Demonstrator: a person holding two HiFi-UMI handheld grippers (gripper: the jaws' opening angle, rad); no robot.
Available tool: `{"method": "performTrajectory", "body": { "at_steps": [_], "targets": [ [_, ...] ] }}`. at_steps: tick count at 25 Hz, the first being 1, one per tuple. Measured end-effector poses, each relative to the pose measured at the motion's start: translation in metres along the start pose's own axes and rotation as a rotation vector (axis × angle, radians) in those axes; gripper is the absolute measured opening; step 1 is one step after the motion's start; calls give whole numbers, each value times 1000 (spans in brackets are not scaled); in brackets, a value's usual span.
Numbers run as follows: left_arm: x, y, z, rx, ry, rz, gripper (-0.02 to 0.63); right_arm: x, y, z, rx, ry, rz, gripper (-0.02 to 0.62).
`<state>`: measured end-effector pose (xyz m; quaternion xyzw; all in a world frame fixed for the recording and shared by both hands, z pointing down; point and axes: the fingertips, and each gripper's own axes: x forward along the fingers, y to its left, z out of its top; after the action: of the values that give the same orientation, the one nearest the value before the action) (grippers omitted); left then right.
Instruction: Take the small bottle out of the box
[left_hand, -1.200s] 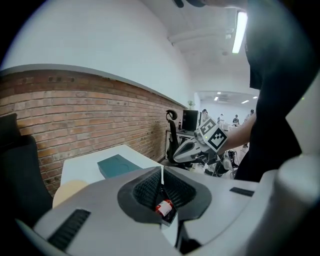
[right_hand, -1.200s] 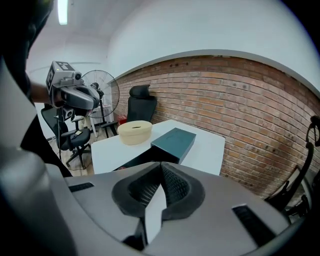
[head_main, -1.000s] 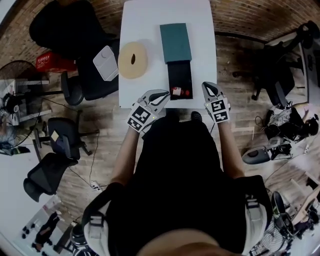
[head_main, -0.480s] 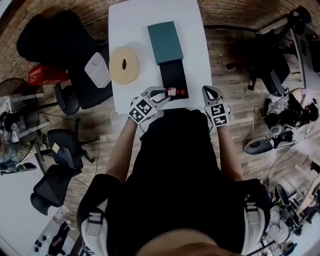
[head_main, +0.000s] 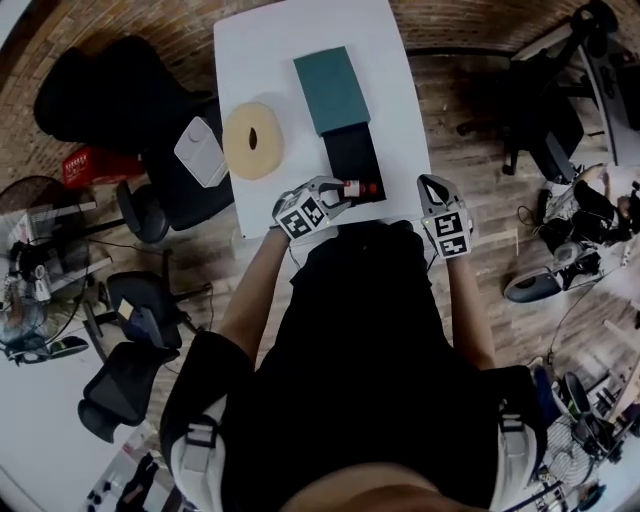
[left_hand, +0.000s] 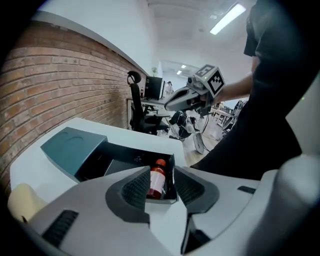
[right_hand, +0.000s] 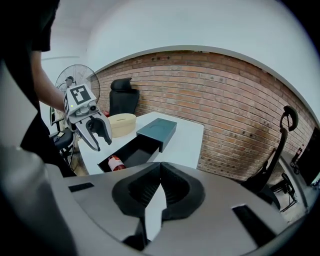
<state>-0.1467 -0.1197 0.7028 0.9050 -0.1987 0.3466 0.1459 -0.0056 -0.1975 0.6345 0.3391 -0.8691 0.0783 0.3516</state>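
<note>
Our left gripper (head_main: 333, 191) has its jaws apart, just been opening, and grips nothing. The small bottle (left_hand: 156, 180) shows between them, untouched. It lies on its side at the near end of the box's (head_main: 334, 88) black drawer (head_main: 352, 155), cap toward 3 o'clock in the head view. We should straddle its body clear of the drawer wall, then close gently. Our right gripper (head_main: 437, 190), jaws together and empty, waits at 3 o'clock.
</note>
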Motion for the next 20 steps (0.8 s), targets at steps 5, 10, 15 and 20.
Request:
{"method": "performTrajectory", "body": {
  "at_steps": [5,10,15,20],
  "targets": [
    [16,6,-11,21,48,-39,178,-2,2,-7,15,18,-14,-3],
    [30,11,-12,39,68,-55,201,-7,0,-14,28,36,-20,-2],
    [42,13,-14,87,120,-75,207,-11,-2,-15,30,44,-24,-3],
    [57,13,-22,140,181,-100,210,-12,-1,-18,34,52,-28,-2]
  ]
}}
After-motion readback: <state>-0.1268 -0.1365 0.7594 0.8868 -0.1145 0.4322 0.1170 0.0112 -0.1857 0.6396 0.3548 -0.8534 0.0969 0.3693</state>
